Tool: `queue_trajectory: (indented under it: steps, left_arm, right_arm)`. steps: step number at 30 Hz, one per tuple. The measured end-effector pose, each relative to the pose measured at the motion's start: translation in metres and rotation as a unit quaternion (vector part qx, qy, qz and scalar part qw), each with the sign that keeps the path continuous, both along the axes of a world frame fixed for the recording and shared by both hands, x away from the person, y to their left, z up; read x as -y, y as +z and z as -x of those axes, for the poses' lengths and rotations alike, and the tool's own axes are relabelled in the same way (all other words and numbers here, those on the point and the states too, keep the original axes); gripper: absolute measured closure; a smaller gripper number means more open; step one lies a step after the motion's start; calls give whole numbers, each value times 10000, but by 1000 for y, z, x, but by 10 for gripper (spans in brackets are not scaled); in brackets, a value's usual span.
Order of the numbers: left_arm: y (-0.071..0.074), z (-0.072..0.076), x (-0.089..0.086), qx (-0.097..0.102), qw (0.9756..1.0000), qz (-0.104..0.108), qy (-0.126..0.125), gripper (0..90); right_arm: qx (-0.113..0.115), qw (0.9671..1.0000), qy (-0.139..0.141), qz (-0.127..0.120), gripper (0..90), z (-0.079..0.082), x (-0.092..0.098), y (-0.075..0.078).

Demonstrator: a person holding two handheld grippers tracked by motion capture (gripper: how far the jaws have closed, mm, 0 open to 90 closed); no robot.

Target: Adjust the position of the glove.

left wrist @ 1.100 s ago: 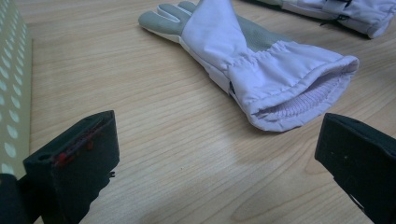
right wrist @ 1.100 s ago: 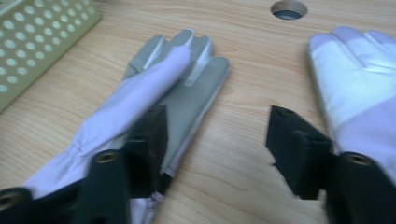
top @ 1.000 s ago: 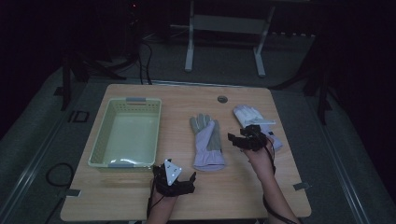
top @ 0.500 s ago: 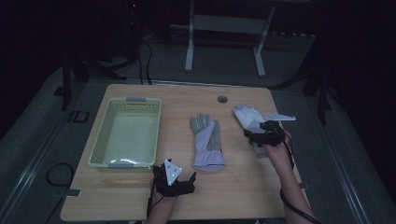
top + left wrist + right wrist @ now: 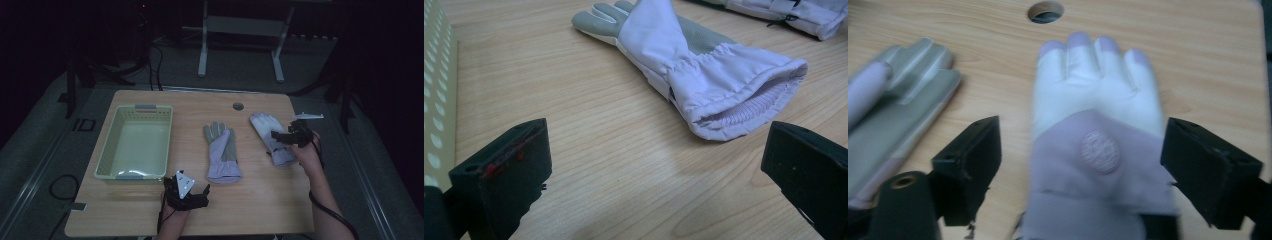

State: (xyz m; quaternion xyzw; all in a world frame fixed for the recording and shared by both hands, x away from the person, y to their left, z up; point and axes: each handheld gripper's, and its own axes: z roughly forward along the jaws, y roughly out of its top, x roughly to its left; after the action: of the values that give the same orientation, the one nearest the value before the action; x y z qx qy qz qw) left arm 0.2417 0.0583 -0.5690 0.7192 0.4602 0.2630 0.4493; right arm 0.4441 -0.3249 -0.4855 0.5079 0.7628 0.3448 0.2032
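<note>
Both grippers black: left gripper (image 5: 192,192) carries grey three-cornered plate; right gripper (image 5: 282,137) trails black cable; blocky fingers (image 5: 506,172), red flecks.

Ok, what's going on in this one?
A person works at a wooden table with a gripper in each hand. The right gripper hangs over the right glove, jaws open on either side of it and not gripping. The left gripper sits open near the table's front edge, facing the cuff of the middle glove. A pale green basket waits at the left.

No legible text, label or number anywhere.
</note>
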Motion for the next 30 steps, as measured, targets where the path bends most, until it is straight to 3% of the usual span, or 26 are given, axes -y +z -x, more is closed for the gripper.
queue_trajectory:
  steps: [2,5,8,10,13,18,21,23,30]
  left_arm:
    - [0,0,0,-8,10000,4,-3,0]
    - [0,-1,0,-16,10000,20,-3,0]
    - [0,-1,0,-17,10000,24,-1,0]
    - [0,-1,0,-11,10000,22,3,0]
    - [0,0,0,-11,10000,17,6,0]
    - [0,0,0,2,10000,38,6,0]
    - [0,0,0,3,10000,32,1,0]
    - [0,0,0,4,10000,22,-3,0]
    - [0,0,0,6,10000,20,2,0]
  right_arm:
    - [-58,10000,45,-29,253,-6,3,-1]
    - [-1,9998,212,-41,413,-19,9,-2]
    - [-88,9994,308,-102,465,-24,10,-4]
    - [-102,9987,486,71,473,-32,8,-10]
    - [-141,9984,484,243,494,-35,7,-14]
    - [-490,9972,546,151,477,-38,8,-29]
    - [-576,9966,580,111,479,-37,9,-33]
    - [-745,9950,636,215,475,-37,7,-39]
    - [-726,9951,618,278,664,-33,3,-46]
